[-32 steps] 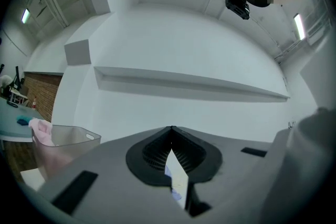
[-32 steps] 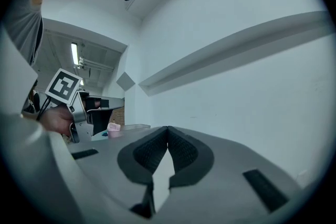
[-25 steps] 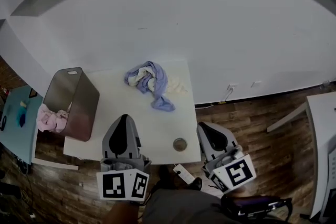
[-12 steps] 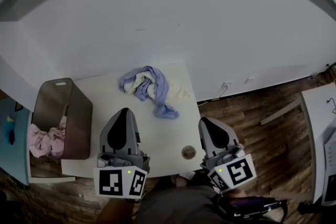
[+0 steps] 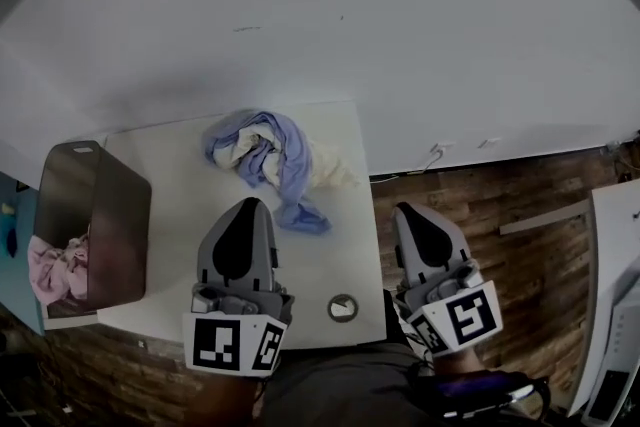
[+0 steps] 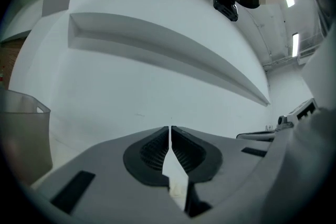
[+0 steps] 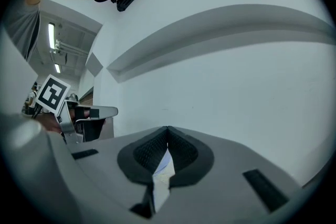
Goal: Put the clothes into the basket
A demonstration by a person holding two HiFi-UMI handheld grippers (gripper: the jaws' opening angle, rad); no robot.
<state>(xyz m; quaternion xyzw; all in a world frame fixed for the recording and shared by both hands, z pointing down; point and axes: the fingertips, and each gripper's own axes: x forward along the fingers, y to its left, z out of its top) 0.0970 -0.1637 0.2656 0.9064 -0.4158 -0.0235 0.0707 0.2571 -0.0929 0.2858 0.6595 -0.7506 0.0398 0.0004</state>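
A pile of clothes, a lavender-blue garment tangled with a cream one, lies at the back of the white table. The brown basket stands at the table's left end with pink clothes inside. My left gripper hovers over the table just in front of the pile, shut and empty; its tips meet in the left gripper view. My right gripper hangs beyond the table's right edge over the wooden floor, its jaws also shut on nothing.
A small round disc lies near the table's front edge between the grippers. A white wall rises right behind the table. Wood floor lies to the right, with a cable at the wall base. The basket's rim shows at the left gripper view's left.
Both grippers have moved forward toward the table and the wall. In the head view the pile now sits closer to the left gripper's tips and the basket has slid further left.
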